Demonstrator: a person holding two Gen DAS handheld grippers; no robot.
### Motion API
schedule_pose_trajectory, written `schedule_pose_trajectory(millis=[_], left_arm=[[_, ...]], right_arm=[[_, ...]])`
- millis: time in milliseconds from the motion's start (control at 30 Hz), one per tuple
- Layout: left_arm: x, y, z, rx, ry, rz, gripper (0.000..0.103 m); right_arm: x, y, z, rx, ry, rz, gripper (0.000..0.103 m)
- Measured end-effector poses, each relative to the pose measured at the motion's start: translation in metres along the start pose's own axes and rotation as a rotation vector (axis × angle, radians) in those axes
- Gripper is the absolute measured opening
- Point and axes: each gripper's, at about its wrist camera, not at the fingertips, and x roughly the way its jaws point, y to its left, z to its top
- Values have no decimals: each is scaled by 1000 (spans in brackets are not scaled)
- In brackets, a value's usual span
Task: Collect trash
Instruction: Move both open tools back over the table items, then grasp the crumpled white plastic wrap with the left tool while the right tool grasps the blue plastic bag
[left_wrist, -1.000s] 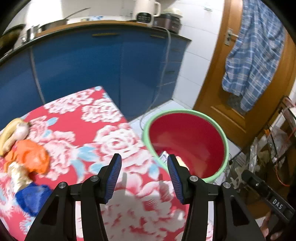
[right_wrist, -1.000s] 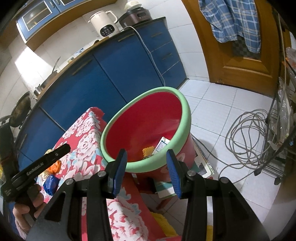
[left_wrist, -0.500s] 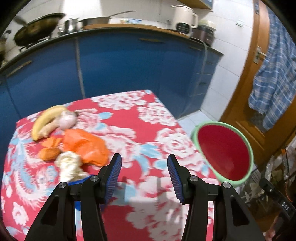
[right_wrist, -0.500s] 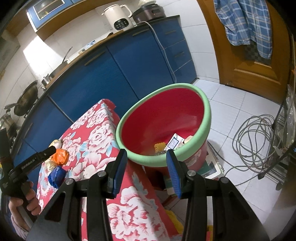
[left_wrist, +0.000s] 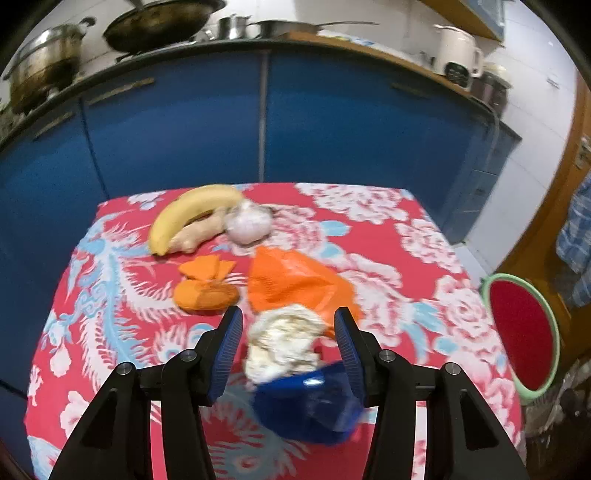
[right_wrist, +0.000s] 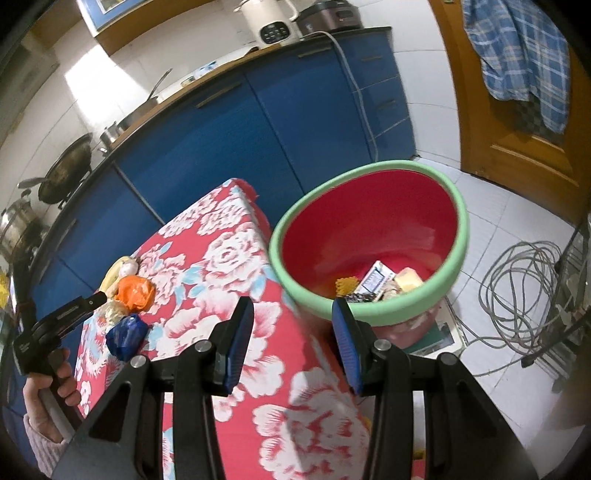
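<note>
Blue bag (left_wrist: 308, 406) and crumpled paper (left_wrist: 282, 345) sit together between the left gripper (left_wrist: 288, 352)'s wide-open fingers, so closing may snag both; the right gripper (right_wrist: 291, 345), at six o'clock from the bin (right_wrist: 369, 314), gapes empty.

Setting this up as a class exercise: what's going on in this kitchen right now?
A person is clearing trash off a floral table with two handheld grippers. The left gripper is open around a white wad beside a blue bag and an orange bag, gripping nothing yet. The right gripper is open and empty near the red bin, which already holds some scraps.
</note>
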Motion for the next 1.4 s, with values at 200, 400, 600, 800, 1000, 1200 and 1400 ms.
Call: schedule_pose_trajectory(millis=[200, 400, 600, 800, 1000, 1200, 1400], left_arm=[[19, 20, -3, -47, 43, 15, 53], [28, 27, -7, -73, 68, -45, 53], [34, 27, -8, -96, 80, -151, 29], [21, 40, -9, -125, 40, -165, 20], [-4, 80, -12, -205, -11, -106, 20], [-20, 118, -24, -271, -22, -50, 20], [-31, 143, -38, -318, -20, -21, 20]], right_arm=[[11, 35, 6, -61, 6, 39, 46], [28, 82, 11, -139, 16, 94, 46], [44, 127, 10, -215, 35, 149, 46], [58, 167, 2, -290, 62, 209, 46], [78, 210, -13, -395, 109, 283, 46], [105, 247, -37, -524, 177, 343, 46], [130, 270, -66, -668, 254, 399, 46]])
